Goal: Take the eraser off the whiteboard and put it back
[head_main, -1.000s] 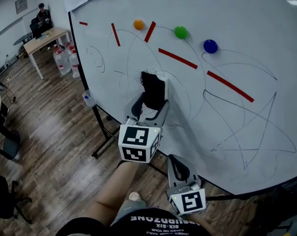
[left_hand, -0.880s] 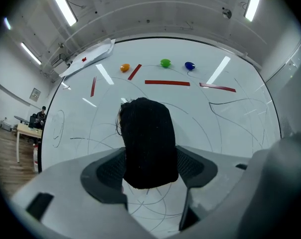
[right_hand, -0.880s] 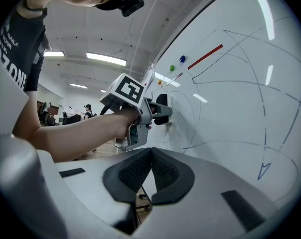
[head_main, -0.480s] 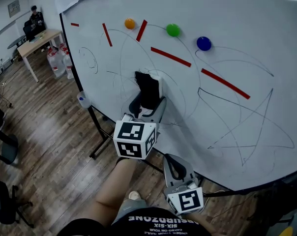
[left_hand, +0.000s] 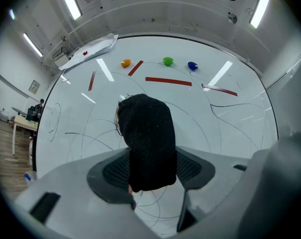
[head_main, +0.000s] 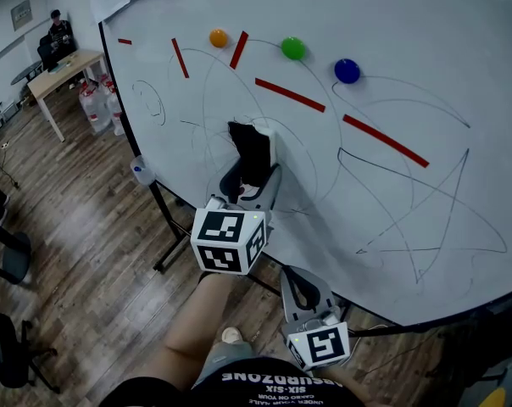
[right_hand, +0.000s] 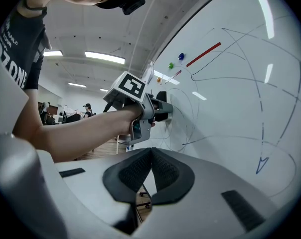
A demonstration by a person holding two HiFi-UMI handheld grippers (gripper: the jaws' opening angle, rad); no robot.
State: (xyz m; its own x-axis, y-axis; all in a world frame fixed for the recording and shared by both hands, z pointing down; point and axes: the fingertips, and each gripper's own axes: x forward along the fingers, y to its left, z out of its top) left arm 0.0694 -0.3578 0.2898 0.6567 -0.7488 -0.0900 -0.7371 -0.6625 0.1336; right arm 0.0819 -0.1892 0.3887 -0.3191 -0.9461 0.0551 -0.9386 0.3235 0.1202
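Left gripper [head_main: 253,178]: jaws just been closing, now pinching the black eraser [left_hand: 149,138] on the whiteboard [head_main: 409,193].
Right gripper [right_hand: 150,158]: pressed together, empty.

The eraser [head_main: 252,153] is a block with a black felt face and a white back edge. It stands upright with its long side vertical, set against the lower left part of the whiteboard [head_main: 392,202]. It sits between the jaws of the left gripper [head_main: 251,179], which have just been closing on it. In the left gripper view its two long sides seem to touch both pads, though how firmly is hard to tell. The whiteboard is large, white and upright in a dark frame, scrawled with thin pen loops and angular lines around the eraser
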